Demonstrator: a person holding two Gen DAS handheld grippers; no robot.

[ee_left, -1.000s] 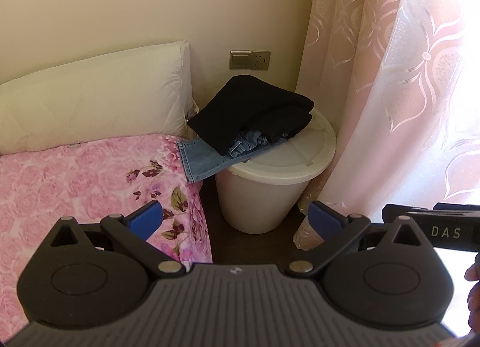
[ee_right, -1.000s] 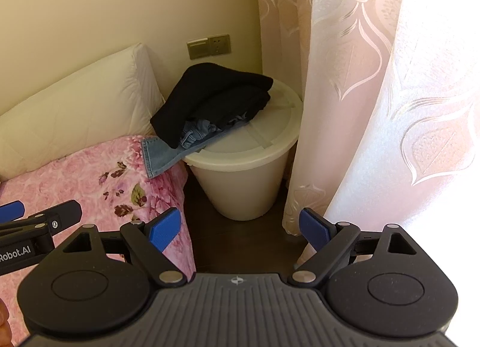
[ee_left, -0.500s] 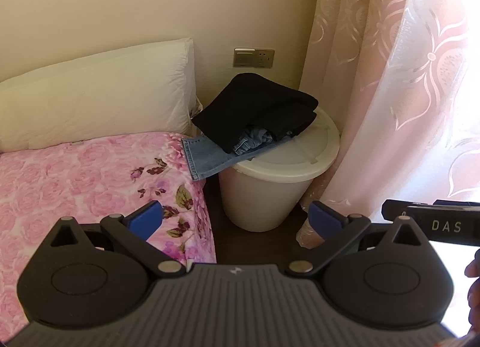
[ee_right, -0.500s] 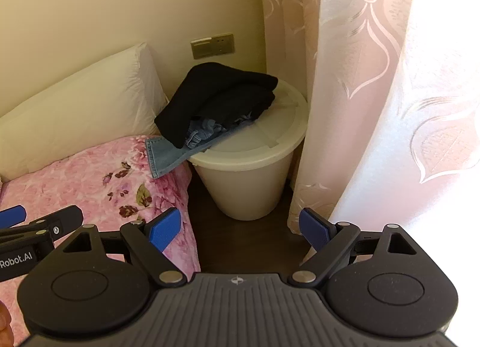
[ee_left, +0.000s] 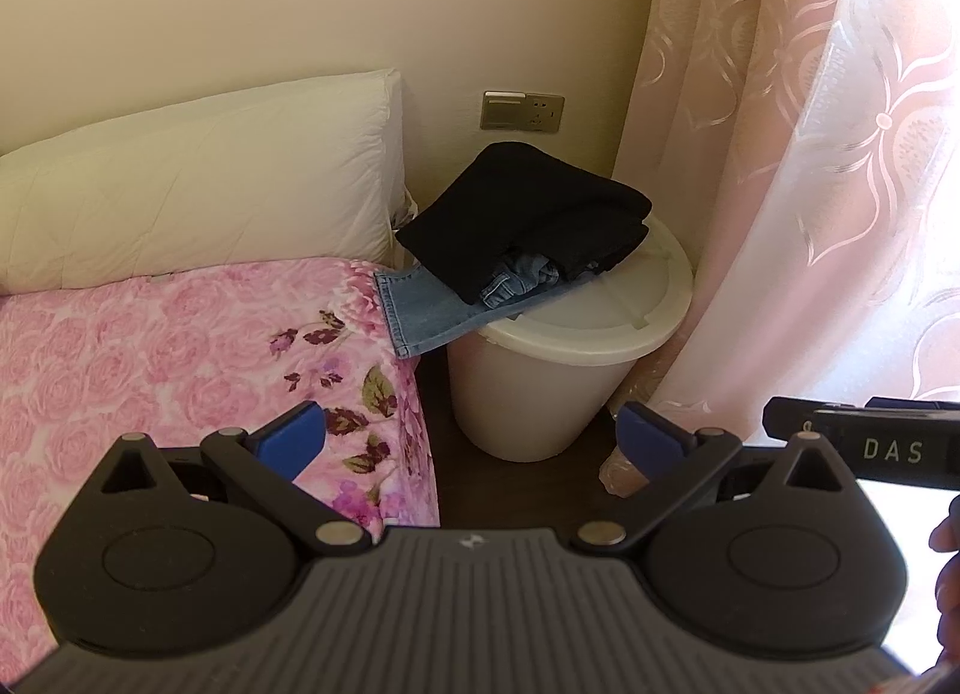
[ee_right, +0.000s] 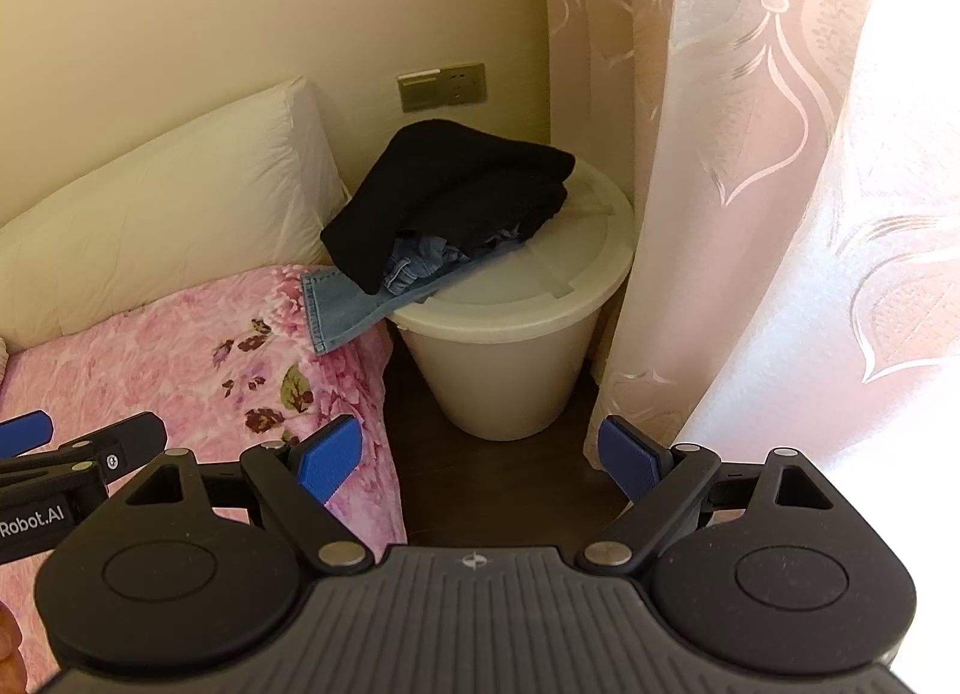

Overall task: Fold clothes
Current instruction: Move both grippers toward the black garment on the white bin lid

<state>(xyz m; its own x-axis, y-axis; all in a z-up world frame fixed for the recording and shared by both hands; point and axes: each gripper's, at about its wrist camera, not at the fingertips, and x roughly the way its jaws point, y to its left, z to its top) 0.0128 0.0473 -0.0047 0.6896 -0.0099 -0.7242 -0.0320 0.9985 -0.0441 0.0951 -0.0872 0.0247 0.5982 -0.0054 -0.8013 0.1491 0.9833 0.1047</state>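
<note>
- White lidded bin [ee_left: 540, 394]: standing on the dark floor between the bed and the pink curtain [ee_left: 780, 184], below a wall socket plate [ee_left: 522, 111]; taken as landmark.
- Black garment [ee_left: 522, 220]: lying folded on the bin lid, fold edge facing the curtain, long axis running from the bed corner toward the curtain.
- Blue jeans [ee_left: 432, 307]: lying under the black garment, bunched at the middle of the lid; one leg sticking out past the bin rim, hem resting on the bed edge, long axis pointing from bin to bed.
- Pink floral bedspread [ee_left: 180, 346]: lying left of the bin, white pillow [ee_left: 198, 196] at its head.
- Left gripper [ee_left: 471, 439]: hovering short of the bin, blue pads spread wide, holding nothing.
- Right gripper [ee_right: 480, 454]: hovering beside the left gripper, facing the bin, jaws standing wide, holding nothing.
</note>
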